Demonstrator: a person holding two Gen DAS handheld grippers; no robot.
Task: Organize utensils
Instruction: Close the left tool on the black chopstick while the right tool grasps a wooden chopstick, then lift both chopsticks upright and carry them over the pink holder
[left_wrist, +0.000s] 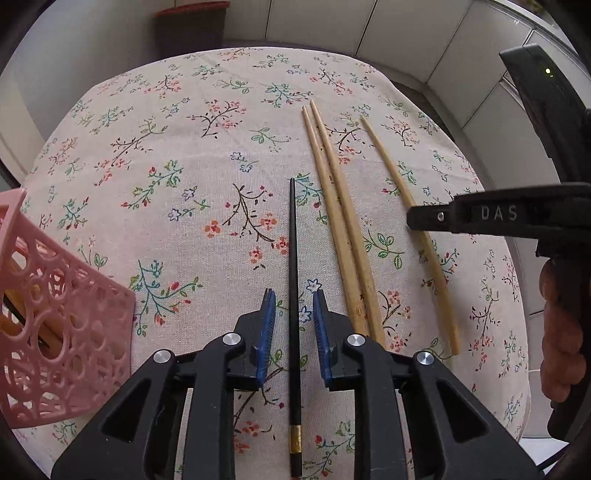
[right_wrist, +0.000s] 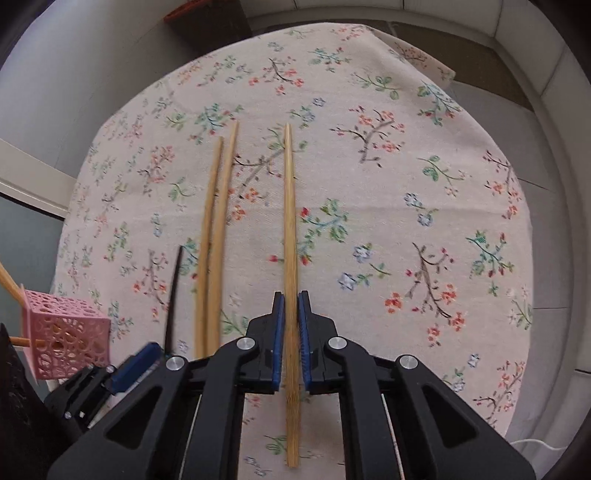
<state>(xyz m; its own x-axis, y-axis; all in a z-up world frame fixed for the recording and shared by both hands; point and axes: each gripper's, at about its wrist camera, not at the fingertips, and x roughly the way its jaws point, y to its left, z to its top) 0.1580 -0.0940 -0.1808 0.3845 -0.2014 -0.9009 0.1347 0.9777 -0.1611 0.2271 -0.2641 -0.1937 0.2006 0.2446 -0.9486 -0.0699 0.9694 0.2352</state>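
We see our left gripper (left_wrist: 294, 306) standing partly open over the flowered tablecloth (left_wrist: 177, 147), its blue pads on either side of a black chopstick (left_wrist: 293, 280) with clear gaps, so nothing is held; the chopstick runs from 6 o'clock up toward 12 in the left wrist view. Toward 1 o'clock of it lie a pair of bamboo chopsticks (left_wrist: 340, 218), side by side and touching, and further toward 2 o'clock a single bamboo chopstick (left_wrist: 413, 210). Our right gripper (right_wrist: 291, 312) has its pads drawn close around this single chopstick, with only slivers of gap visible; whether they actually press on it we cannot tell. In the right wrist view the pair lies at 10 o'clock of the gripper. A pink openwork basket (left_wrist: 55, 317) sits at 9 o'clock in the left view, with chopsticks inside showing through its holes.
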